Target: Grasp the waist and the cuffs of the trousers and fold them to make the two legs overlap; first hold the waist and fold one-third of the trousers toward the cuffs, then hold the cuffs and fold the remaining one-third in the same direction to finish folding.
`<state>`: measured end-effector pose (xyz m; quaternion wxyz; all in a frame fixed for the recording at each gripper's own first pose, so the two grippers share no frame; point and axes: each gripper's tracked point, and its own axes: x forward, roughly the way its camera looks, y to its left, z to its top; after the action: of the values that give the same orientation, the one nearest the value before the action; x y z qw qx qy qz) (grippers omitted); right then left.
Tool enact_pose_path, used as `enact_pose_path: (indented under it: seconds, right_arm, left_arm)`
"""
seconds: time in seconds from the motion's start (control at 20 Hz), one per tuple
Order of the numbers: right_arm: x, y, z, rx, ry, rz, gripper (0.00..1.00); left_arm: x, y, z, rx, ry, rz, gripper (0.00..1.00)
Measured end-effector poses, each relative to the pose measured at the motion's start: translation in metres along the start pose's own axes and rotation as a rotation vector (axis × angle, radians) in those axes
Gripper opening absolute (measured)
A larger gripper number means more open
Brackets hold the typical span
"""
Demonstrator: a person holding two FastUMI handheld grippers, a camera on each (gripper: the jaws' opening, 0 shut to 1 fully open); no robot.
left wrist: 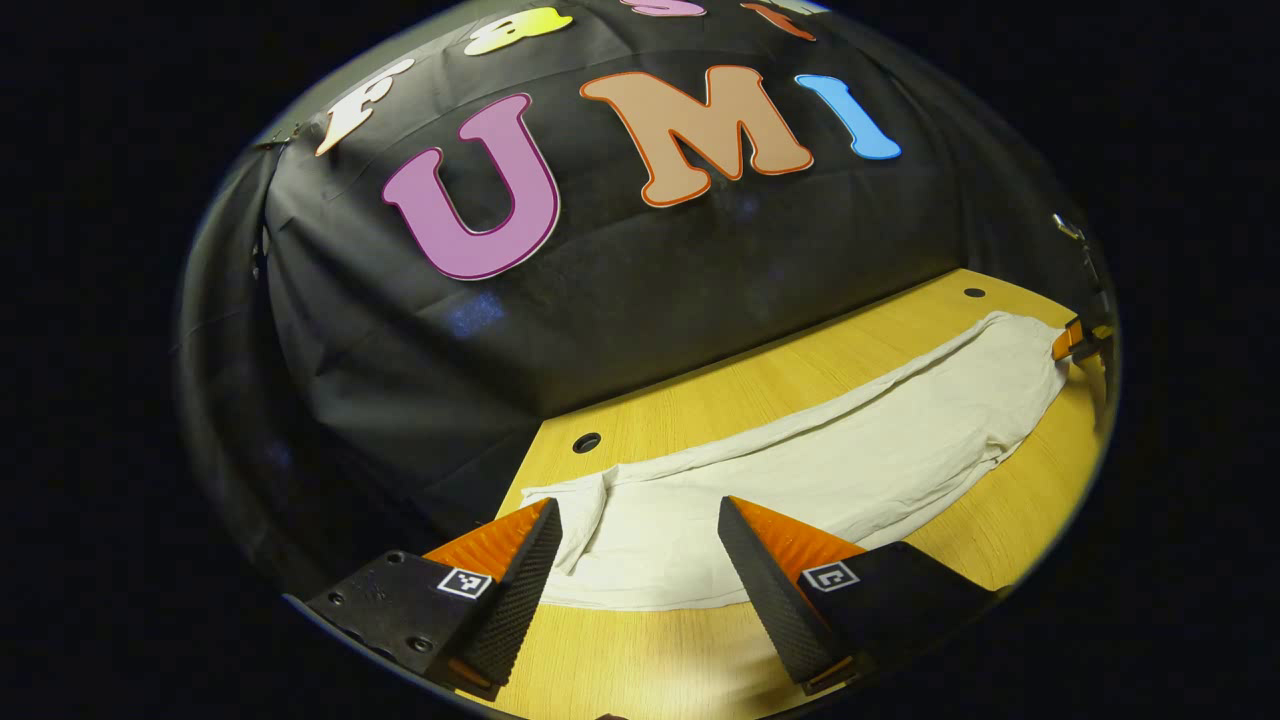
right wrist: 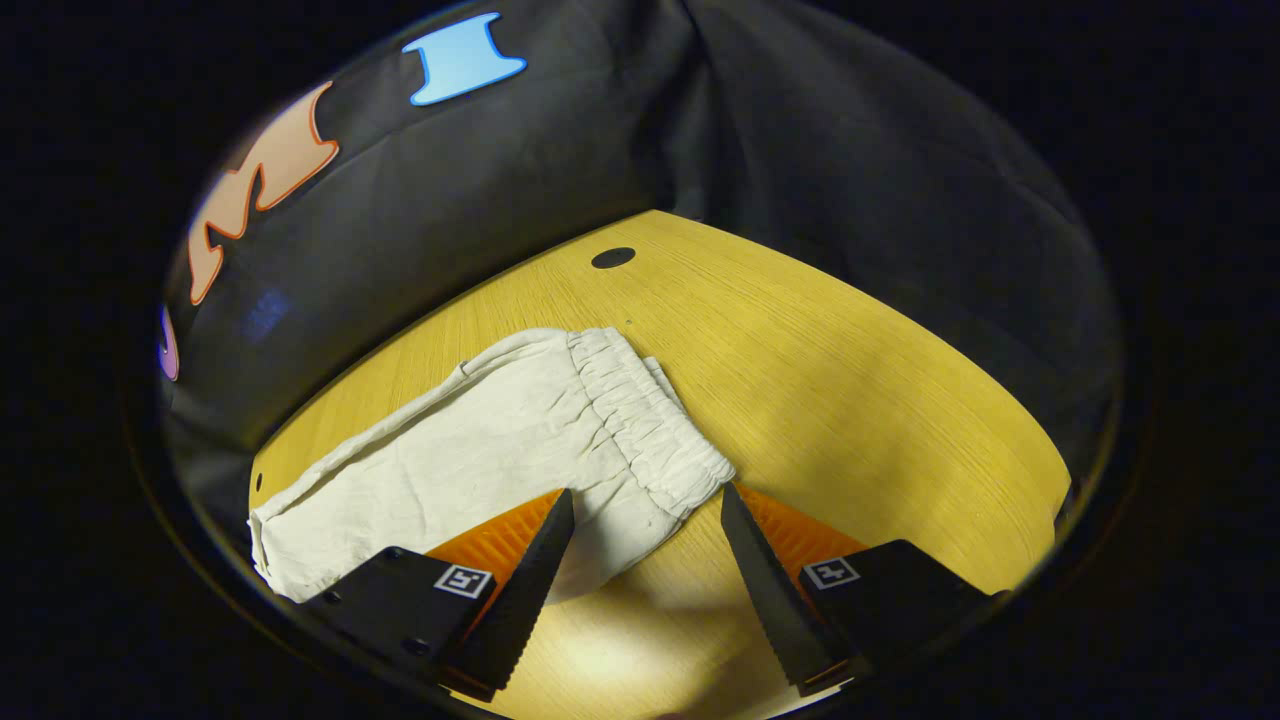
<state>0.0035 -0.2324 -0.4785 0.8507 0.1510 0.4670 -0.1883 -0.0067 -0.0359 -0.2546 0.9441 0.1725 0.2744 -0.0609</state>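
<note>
White trousers (left wrist: 800, 480) lie flat on the wooden table (left wrist: 700, 650) as one long narrow strip. In the left gripper view the cuff end (left wrist: 570, 505) is nearest, and the cloth runs off to the far right. My left gripper (left wrist: 640, 505) is open just above the cuff end, its fingers astride the cloth. The right gripper (left wrist: 1078, 340) shows small at the far waist end. In the right gripper view the gathered elastic waistband (right wrist: 640, 420) lies close in front. My right gripper (right wrist: 647, 493) is open, with the near waist corner of the trousers (right wrist: 480, 440) between its fingers.
The black cloth wall (left wrist: 620, 300) rises right behind the table's far edge. Round holes (left wrist: 587, 441) (right wrist: 613, 257) sit in the tabletop near that edge. Bare wood (right wrist: 850, 400) stretches to the right of the waistband in the right gripper view.
</note>
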Motion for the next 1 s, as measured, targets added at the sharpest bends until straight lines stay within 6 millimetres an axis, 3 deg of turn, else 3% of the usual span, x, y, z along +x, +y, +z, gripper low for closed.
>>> enact_pose_path:
  seconds: [0.15, 0.3, 0.35, 0.4, 0.45, 0.55, 0.6, 0.8, 1.0]
  right_arm:
    - [0.001, -0.01, -0.004, -0.01, 0.017, -0.034, 0.89]
    - [-0.001, -0.007, -0.004, 0.014, 0.044, -0.001, 0.32]
    - [0.001, -0.009, -0.006, 0.021, 0.062, 0.006, 0.33]
    - [0.0, -0.01, -0.002, 0.02, 0.055, 0.021, 0.19]
    - [0.0, -0.012, -0.002, 0.016, 0.058, 0.024, 0.14]
    - [0.0, -0.017, 0.004, -0.002, 0.061, 0.029, 0.12]
    - [0.0, -0.023, 0.009, -0.01, 0.055, 0.021, 0.07]
    - [-0.003, -0.015, 0.007, -0.011, 0.037, 0.002, 0.12]
    - [-0.022, -0.004, 0.034, -0.008, -0.02, 0.053, 0.12]
  left_arm:
    - [-0.006, 0.002, -0.002, -0.001, 0.003, 0.01, 0.96]
    - [-0.011, 0.001, -0.007, -0.011, 0.014, 0.016, 0.96]
    - [-0.012, -0.001, -0.008, -0.015, 0.018, 0.018, 0.96]
    - [-0.014, -0.002, -0.009, -0.02, 0.021, 0.021, 0.96]
    - [-0.016, -0.003, -0.008, -0.026, 0.021, 0.024, 0.96]
    - [-0.019, -0.007, -0.008, -0.032, 0.024, 0.024, 0.96]
    - [-0.021, -0.008, -0.008, -0.033, 0.027, 0.029, 0.96]
    - [-0.03, -0.011, -0.004, -0.056, 0.021, 0.048, 0.96]
    - [-0.032, -0.016, -0.007, -0.098, 0.028, 0.047, 0.96]
